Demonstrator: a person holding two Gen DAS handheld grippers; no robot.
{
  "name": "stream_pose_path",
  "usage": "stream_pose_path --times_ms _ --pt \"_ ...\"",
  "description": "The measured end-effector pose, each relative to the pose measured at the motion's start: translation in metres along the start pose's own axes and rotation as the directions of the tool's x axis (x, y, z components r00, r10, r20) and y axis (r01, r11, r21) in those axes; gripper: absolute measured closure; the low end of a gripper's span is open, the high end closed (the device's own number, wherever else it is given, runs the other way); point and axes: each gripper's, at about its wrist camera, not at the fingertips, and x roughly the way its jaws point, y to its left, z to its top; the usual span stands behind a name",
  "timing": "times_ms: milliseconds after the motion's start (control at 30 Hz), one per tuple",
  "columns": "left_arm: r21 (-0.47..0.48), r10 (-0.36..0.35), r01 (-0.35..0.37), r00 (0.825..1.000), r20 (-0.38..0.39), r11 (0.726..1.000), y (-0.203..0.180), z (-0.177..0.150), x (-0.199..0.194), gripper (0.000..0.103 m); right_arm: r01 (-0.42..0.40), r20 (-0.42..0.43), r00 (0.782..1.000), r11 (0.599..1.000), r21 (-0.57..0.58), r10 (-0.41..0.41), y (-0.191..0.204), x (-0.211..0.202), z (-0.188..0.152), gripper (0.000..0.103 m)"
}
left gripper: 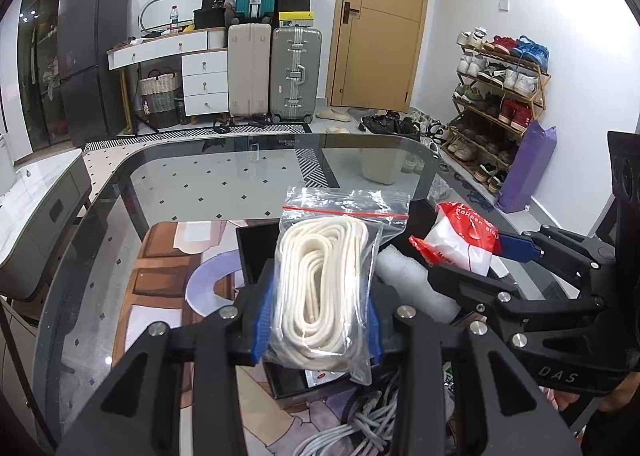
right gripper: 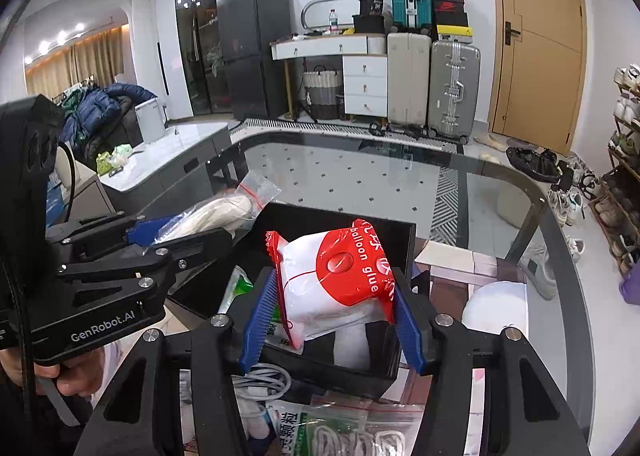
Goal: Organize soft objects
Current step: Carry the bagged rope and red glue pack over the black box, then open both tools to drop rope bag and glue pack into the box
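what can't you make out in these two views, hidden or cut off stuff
- Black box interior: right wrist view, mostly covered by the balloon glue packet held in the right tool.
- Same box in the left wrist view: largely behind the rope bag gripped by the left tool.
- Green-printed packet: right wrist view, cut off by the bottom edge.
- Grey cables: left wrist view, partly behind the tool frame.

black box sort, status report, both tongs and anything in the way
Left tongs shut on rope bag. Right tongs shut on balloon glue pack, over black box. Box already part full.
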Motion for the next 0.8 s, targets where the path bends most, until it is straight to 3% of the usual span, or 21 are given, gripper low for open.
stream_pose_path --times_ms 367,800 --pt "0.020 -0.023 0.024 0.999 -0.043 1.000 -0.005 -0.003 0.016 0.067 -0.011 -0.044 0.999 0.998 -0.067 0.008 0.003 0.019 -0.006 0.048" --pt "0.102 0.015 -0.009 0.998 -0.055 0.995 -0.013 -0.005 0.019 0.066 0.000 -0.082 0.997 0.997 -0.076 -0.006 0.007 0.022 -0.007 0.047"
